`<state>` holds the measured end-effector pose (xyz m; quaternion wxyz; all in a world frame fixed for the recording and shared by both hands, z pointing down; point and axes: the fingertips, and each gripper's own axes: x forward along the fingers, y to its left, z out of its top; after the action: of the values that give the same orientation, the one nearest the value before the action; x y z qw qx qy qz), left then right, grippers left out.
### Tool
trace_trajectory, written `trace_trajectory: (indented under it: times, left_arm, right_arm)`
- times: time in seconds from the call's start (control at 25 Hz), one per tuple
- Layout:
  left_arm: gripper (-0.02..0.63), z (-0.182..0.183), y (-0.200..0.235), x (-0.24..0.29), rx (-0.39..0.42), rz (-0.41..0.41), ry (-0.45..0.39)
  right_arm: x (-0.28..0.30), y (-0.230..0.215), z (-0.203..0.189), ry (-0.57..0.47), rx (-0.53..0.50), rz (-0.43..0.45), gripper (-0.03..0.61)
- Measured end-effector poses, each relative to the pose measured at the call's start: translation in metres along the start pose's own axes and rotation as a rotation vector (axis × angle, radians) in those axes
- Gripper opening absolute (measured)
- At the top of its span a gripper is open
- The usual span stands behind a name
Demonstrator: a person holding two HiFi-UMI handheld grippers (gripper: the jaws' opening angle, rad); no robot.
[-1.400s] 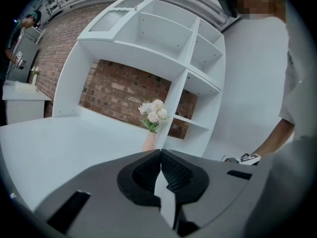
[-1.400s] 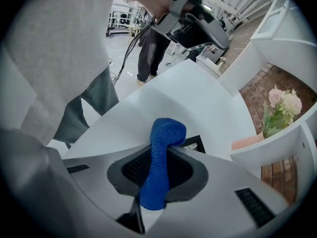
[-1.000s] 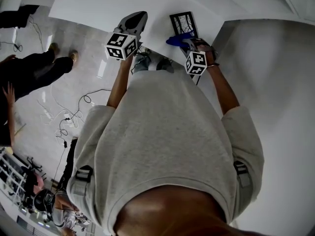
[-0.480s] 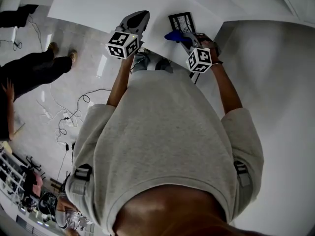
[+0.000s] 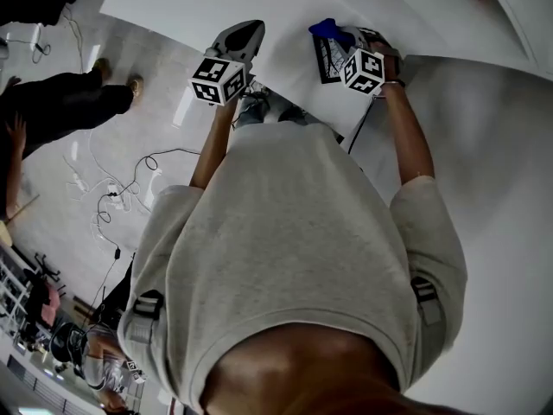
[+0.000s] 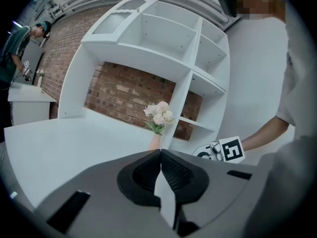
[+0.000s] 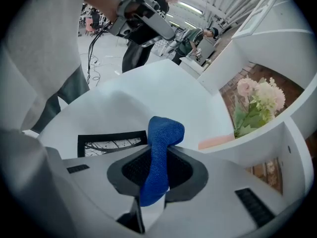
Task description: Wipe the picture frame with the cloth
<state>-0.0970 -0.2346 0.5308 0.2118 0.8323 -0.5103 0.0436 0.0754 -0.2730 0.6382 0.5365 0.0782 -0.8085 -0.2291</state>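
On the tabletop (image 5: 216,7): picture frame (image 7: 111,142) lies flat, black-edged, right of centre by the near edge.
Right tongs (image 7: 157,170): clenched on the blue cloth (image 7: 161,148), at the frame's far end.
Left tongs (image 6: 159,170): clenched on nothing, off to the left.
Wiping well: we judge the cloth should press flat and sweep lightly along the frame, lest it slide.
Writing: none we can read; cubes (image 5: 363,70) carry only square markers.

Bright, even light washes the white counter (image 5: 173,7) almost featureless in the head view, and a glare patch shines on the floor (image 5: 181,111) just beside it. Both gripper views bend strongly and darken toward their corners. Ceiling strip lights (image 7: 190,6) glow beyond the counter.
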Motion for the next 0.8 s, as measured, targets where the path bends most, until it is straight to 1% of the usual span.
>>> trace_trajectory:
  times: [0.2,0.32,0.8]
  left_arm:
    - [0.017,0.001,0.013,-0.011,-0.012,0.039,-0.006]
    - [0.017,0.0,0.016,-0.013,-0.014,0.048,-0.004]
    - [0.017,-0.003,0.009,-0.003,-0.008,0.022,0.015]
  right_arm:
    - [0.021,-0.003,0.0,0.013,-0.016,0.042,0.081]
    - [0.028,0.001,-0.002,0.021,-0.027,0.061,0.081]
    - [0.029,0.029,-0.01,0.028,-0.036,0.103,0.081]
